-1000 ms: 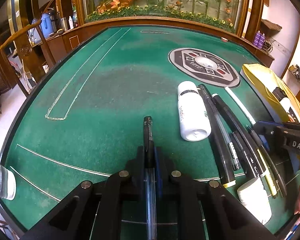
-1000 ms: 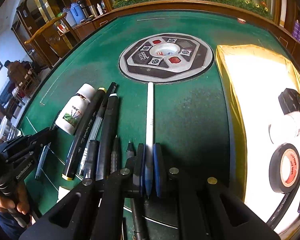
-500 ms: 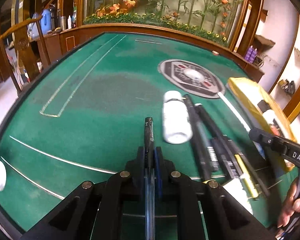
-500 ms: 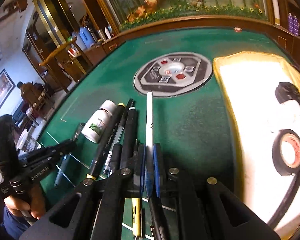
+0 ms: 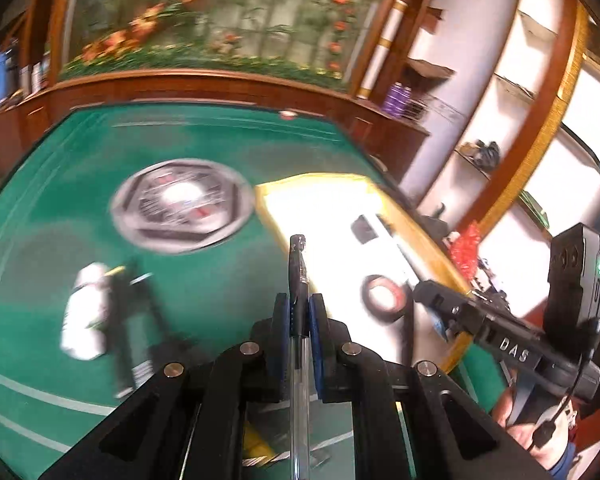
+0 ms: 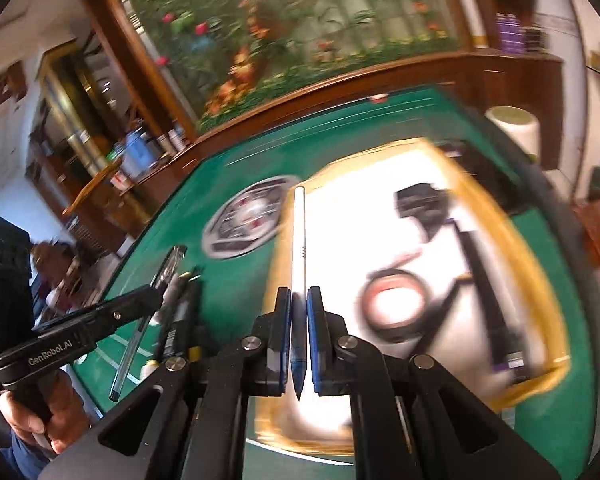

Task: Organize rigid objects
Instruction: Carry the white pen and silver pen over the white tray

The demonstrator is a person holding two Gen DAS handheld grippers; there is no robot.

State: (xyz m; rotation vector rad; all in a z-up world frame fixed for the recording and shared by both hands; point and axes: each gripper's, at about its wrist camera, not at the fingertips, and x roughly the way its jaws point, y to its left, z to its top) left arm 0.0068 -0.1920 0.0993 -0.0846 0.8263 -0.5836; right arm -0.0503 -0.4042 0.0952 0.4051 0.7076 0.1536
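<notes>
My left gripper is shut on a clear ballpoint pen with a black cap, held above the green table near the left rim of the yellow-edged white tray. My right gripper is shut on a white pen with a blue tip, and hangs over the tray's left side. Each gripper shows in the other's view: the right gripper at the right, the left gripper at the left with its pen.
In the tray lie a tape roll and several black items, blurred. A white bottle and several dark pens lie on the table's left. A round emblem marks the table centre. A wooden rail runs behind.
Both grippers have risen and swung right toward the tray. The white pen has left the row on the table in the right gripper. The left still holds its ballpoint.
</notes>
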